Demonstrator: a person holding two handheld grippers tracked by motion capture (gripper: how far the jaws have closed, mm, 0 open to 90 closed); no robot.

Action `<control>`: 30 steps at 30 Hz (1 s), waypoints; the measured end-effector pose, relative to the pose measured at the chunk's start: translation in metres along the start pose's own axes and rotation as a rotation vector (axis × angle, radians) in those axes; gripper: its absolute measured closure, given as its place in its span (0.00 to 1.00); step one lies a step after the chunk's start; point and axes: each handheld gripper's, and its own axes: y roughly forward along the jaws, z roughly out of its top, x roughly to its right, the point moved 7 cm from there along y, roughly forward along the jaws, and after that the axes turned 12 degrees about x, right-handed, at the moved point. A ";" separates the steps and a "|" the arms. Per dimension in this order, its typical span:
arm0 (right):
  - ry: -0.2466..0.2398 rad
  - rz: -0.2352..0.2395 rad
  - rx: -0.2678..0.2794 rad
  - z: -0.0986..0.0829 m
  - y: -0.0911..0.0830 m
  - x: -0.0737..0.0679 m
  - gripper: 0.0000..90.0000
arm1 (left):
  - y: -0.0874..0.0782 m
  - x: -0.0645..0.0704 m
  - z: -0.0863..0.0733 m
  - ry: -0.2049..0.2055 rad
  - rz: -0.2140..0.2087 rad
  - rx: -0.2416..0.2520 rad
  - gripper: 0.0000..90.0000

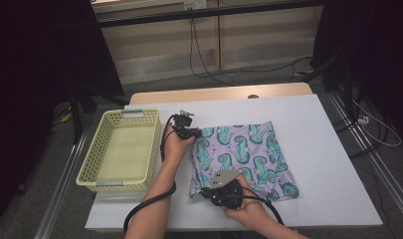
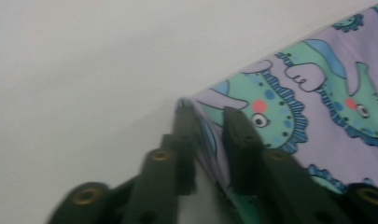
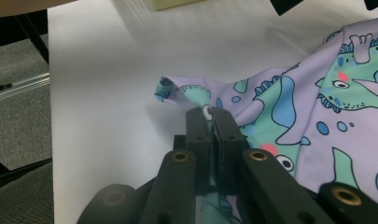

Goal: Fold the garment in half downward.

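A lilac cloth printed with teal seahorses lies folded on the white table. My left gripper sits at its far left corner. In the left gripper view, the left gripper is open, its jaws a small gap apart with the edge of the cloth between them. My right gripper is at the near left corner. In the right gripper view, the right gripper is shut on a raised fold of the cloth, just behind the small corner tip.
A yellow slotted basket stands empty on the left side of the table, close to my left hand. Bare white tabletop lies to the right of and behind the cloth. Cables run across the floor behind the table.
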 end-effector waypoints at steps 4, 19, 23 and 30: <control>-0.003 -0.002 0.005 0.000 0.000 0.000 0.97 | 0.000 0.003 0.003 -0.006 0.033 -0.033 0.97; 0.012 0.010 0.046 0.015 0.001 -0.003 0.97 | -0.016 -0.009 0.017 -0.087 0.043 -0.060 0.98; 0.009 0.021 0.050 0.017 0.002 -0.003 0.97 | -0.019 -0.013 0.015 -0.094 0.042 -0.059 0.98; 0.002 0.021 0.050 0.018 0.002 -0.006 0.97 | -0.023 -0.015 0.015 -0.108 0.038 -0.065 0.98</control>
